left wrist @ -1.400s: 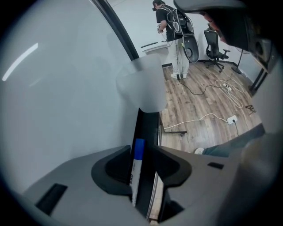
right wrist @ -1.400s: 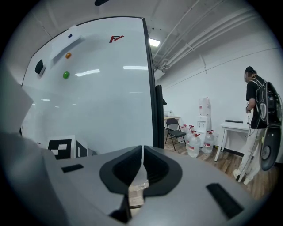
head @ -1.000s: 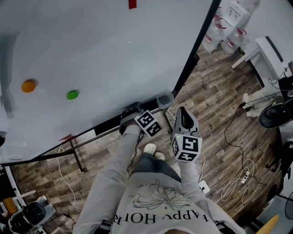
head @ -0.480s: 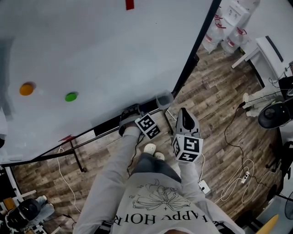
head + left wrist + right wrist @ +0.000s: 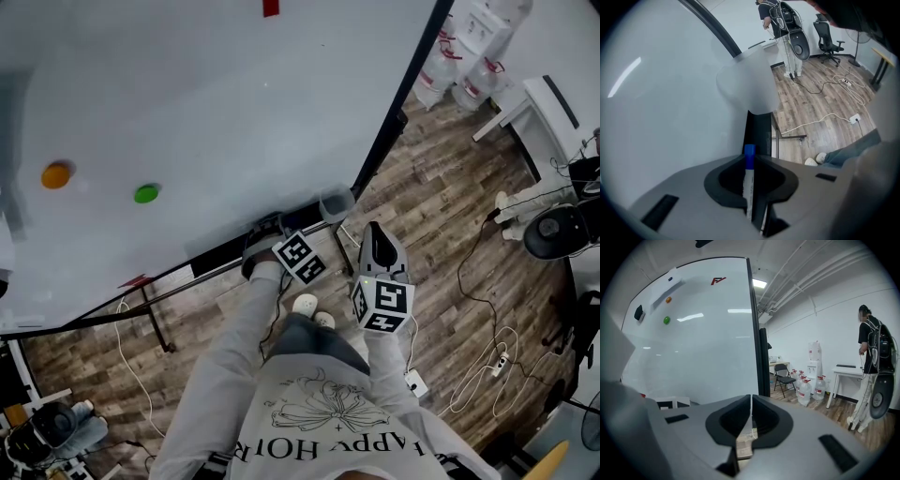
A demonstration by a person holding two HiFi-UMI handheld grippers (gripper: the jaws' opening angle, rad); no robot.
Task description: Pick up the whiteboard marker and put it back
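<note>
Looking down the left gripper (image 5: 751, 158): narrow and closing right now, with the marker (image 5: 749, 185) lined up in the slot between the jaws, blue cap poking out past the tips. Parked right over the black tray (image 5: 761, 127), just ahead of the tips, with the whiteboard (image 5: 670, 103) off to the left.

Could easily go sideways from here. Pinching a thin round barrel, so might pivot or squirt out if lifted before fully clamped. Could also catch the cap on the tray lip or scrape the whiteboard on the way up and get knocked loose. Might end up rolling off onto the floor if set back crooked.

No worries about the right gripper (image 5: 751, 401): pressed together, holding nothing, hanging off to the right of the left one, clear of the tray.
</note>
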